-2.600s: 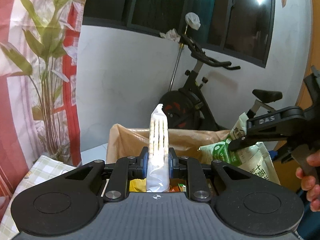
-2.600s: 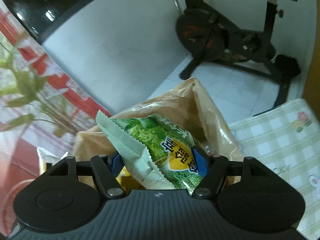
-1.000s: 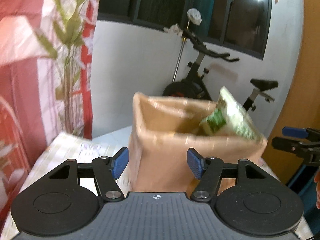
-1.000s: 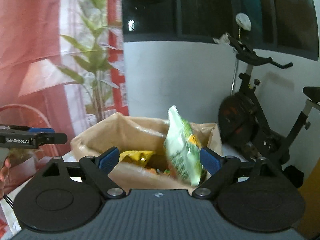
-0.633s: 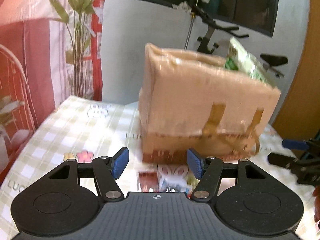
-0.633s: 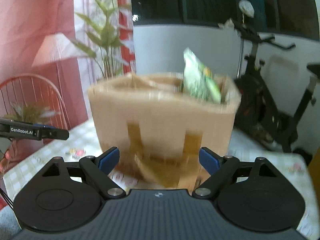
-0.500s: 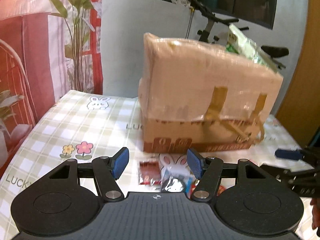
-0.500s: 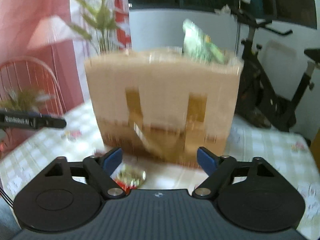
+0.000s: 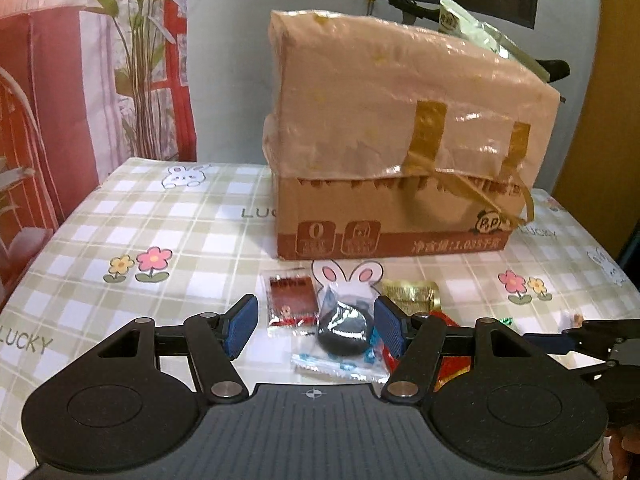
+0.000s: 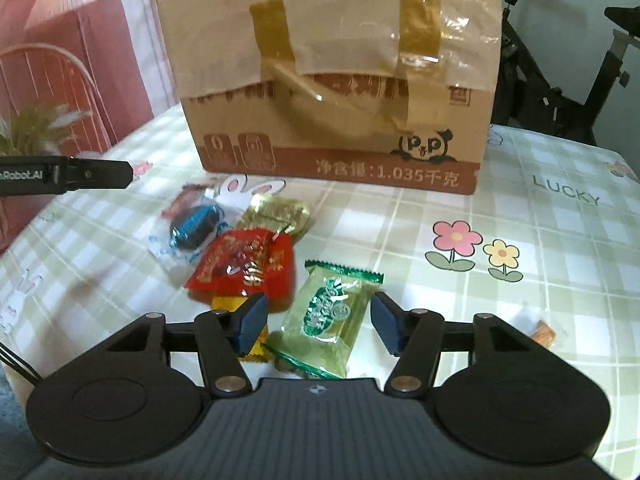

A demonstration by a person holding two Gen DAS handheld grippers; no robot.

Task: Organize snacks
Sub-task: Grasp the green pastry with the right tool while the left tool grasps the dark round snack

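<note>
Right claw point(image 10: 318, 322), jaws just closing but clear, brackets the green packet point(image 10: 326, 316); left claw point(image 9: 316, 326) half-open over the dark sweet point(image 9: 344, 330). Center, then squeeze.

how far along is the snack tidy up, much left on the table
Partly done: a green bag already pokes out of the box. The right gripper, jaws just closing, straddles the green packet; the left gripper is open over the dark snack. Red, gold and maroon packets remain.

Left gripper point(image 9: 316, 326) jaws apart over dark wrapped snack point(image 9: 344, 328); cardboard box point(image 9: 400, 140) behind.
</note>
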